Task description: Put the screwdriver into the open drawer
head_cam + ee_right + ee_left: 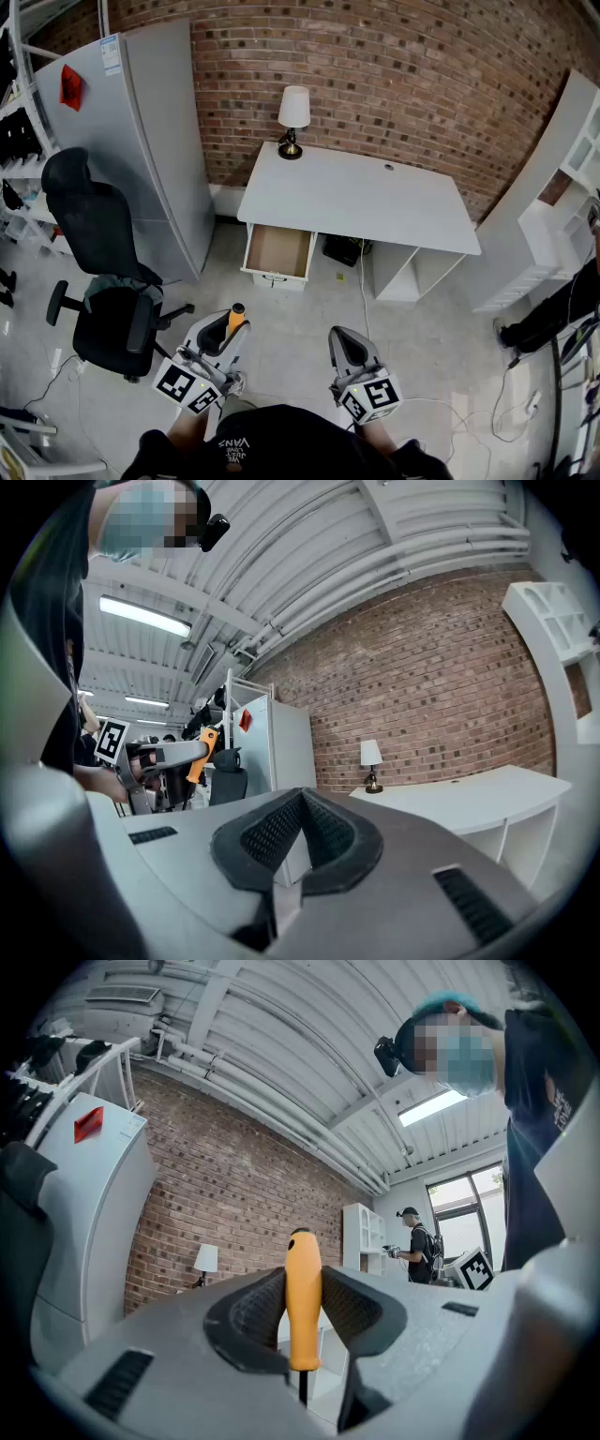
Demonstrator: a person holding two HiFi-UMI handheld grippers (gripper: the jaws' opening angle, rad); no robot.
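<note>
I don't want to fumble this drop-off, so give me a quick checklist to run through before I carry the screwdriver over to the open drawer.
1. Screwdriver clamped by its orange handle between the pads of the left gripper: ok.
2. Drawer pulled open under the desk: ok.
3. Room inside the drawer: ok, its bottom looks bare.
4. Drawer within reach from here: not ok, open floor lies between.
5. Walking path: ok, the office chair stands off to the left.
6. Right gripper shut, nothing in it: ok.

"VANS" print (234,442), blk shirt (292,448)
</note>
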